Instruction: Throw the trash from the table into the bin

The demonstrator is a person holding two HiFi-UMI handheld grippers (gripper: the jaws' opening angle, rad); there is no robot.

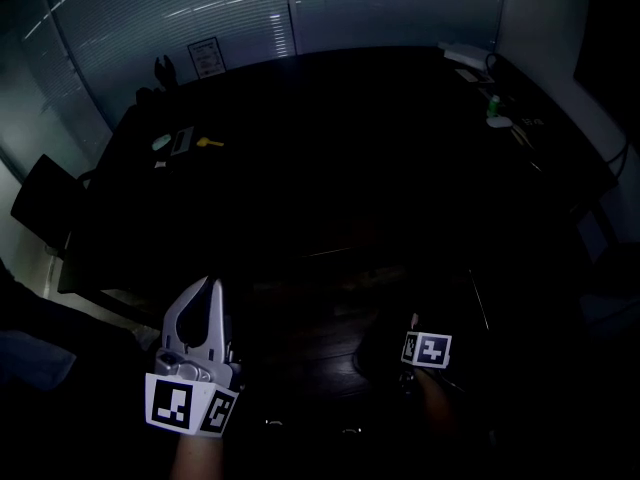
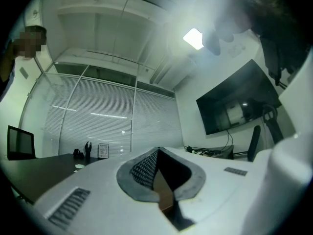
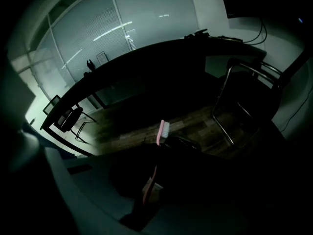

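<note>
1. Far left of the head view: a dark office chair (image 1: 45,203), drawn up near the left end of the long dark tabletop (image 1: 340,148).
2. Lower left: the left gripper (image 1: 212,286), white, pointing up the picture toward the tabletop's near edge, with the left marker cube (image 1: 190,405) at its base. Jaws pressed together at the tips in the left gripper view, pinching nothing. A tan surface in the hollow behind the tips, not identifiable.
3. At the tabletop's far left corner: a small yellow thing (image 1: 210,142) near a pale round one (image 1: 161,142), both too small to name. Behind them, a framed sheet (image 1: 206,58) standing against the blinds (image 1: 170,18). At the far right corner: a green-topped item (image 1: 493,106), well apart from both grippers.
4. Lower right, off the tabletop and over the wooden floor (image 1: 320,323): the right gripper (image 3: 159,151), angled downward, lost in the dark in the head view except for the right marker cube (image 1: 427,348).
5. Between the right jaws: a pink toothbrush (image 3: 163,130), pinched along its handle by the nearly closed jaws. White-bristled head poking out past the tips, above the floor and clear of the tabletop. Just right of the head, a dark glossy shape (image 3: 186,142), too dark to name.
6. Further right in the right gripper view: a metal-framed chair (image 3: 230,106) standing on the floor.
</note>
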